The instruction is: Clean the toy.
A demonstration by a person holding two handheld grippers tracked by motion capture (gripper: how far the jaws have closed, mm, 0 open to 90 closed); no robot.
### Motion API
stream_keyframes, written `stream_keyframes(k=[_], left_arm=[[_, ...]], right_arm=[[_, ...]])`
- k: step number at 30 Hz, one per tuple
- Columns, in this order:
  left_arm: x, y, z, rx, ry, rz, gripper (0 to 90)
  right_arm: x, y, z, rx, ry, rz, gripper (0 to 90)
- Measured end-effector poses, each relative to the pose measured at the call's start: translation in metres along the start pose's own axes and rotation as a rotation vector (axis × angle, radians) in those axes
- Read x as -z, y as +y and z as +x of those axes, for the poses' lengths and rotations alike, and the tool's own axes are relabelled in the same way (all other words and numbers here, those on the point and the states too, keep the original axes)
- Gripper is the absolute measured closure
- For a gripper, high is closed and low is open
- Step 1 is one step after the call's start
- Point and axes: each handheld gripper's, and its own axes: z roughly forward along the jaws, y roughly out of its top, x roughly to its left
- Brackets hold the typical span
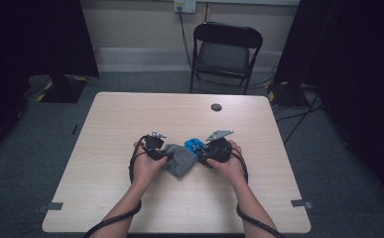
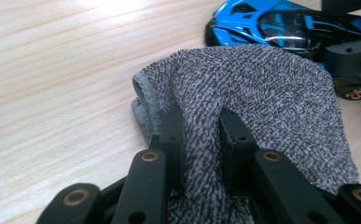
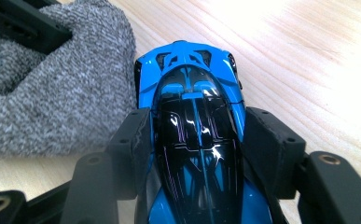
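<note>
The blue toy car [image 3: 194, 140] sits on the wooden table [image 1: 130, 119] at its middle, clamped across its body by the right gripper [image 3: 194, 154]: both black jaws press flat against the car's flanks, one on each side of the glossy dark roof. The car's long axis runs straight out along that gripper, its free end pointing away from the hand and a little toward the grey knitted pouch [image 2: 262, 98].

The pouch lies just beside the car, on its left as the high view shows it, the cloth's edge touching or nearly touching the car's flank. The left gripper [image 2: 201, 135] has its jaws pinched together on a fold of the pouch's fabric, near the hemmed edge.

Probably the car is meant to go into the pouch, so what matters is where the opening lies; the hemmed rim seems to face away from the car, though I cannot tell for sure.

The left gripper view gives the hem and the car's gold-rimmed wheel [image 2: 360, 92]. The high view gives the person's two hands close together, with a black chair [image 1: 226, 49] beyond the table.
</note>
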Motion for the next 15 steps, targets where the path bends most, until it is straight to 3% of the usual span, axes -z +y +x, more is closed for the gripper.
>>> stream_keyframes(k=[15], left_arm=[[0.004,0.003,0.018,0.045,0.023,-0.001,73.9]], right_arm=[[0.0,0.0,0.0,0.001,0.001,-0.001,42.4]])
